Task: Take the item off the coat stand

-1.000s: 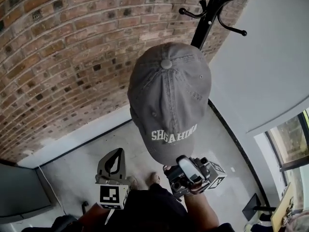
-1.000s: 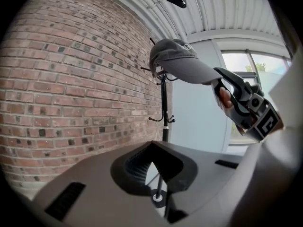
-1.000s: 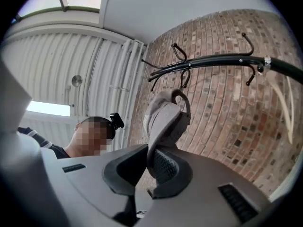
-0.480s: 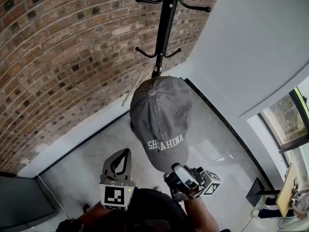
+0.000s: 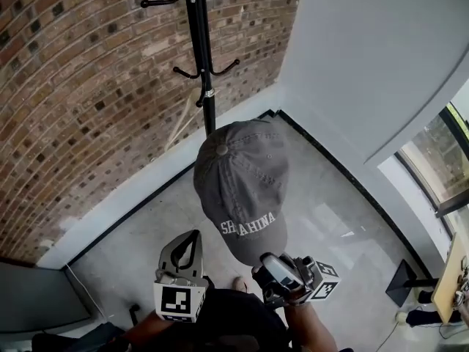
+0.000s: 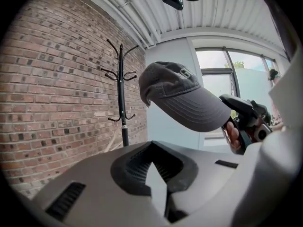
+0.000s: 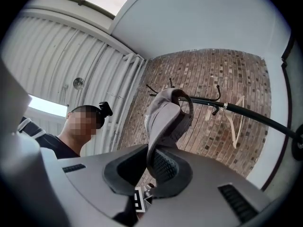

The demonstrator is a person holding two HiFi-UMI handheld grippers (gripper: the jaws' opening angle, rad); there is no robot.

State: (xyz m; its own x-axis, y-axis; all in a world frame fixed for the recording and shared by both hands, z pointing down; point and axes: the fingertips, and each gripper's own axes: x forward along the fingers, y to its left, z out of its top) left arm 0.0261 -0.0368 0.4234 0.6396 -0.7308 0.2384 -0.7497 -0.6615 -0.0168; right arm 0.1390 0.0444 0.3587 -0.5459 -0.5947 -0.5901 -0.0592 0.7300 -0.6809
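Note:
A grey cap (image 5: 242,189) with white lettering hangs free in the air, clear of the black coat stand (image 5: 201,64) in the corner behind it. My right gripper (image 5: 269,261) is shut on the cap's brim from below. In the right gripper view the brim (image 7: 163,122) runs down between the dark pads, with the stand's pole (image 7: 246,112) behind. My left gripper (image 5: 192,235) is beside it at the left, shut and holding nothing. In the left gripper view the cap (image 6: 184,98) floats to the right of the stand (image 6: 121,93), with the right gripper (image 6: 236,119) under it.
A brick wall (image 5: 80,86) meets a white wall (image 5: 366,57) in the corner. A pale stick (image 5: 179,127) leans on the bricks by the stand. A window (image 5: 447,174) and a dark floor stand (image 5: 407,284) are at the right, a grey block (image 5: 37,306) at the lower left.
The cap and both grippers have drawn back from the coat stand and sunk a little. The stand now stands apart, up and to the left of the cap.

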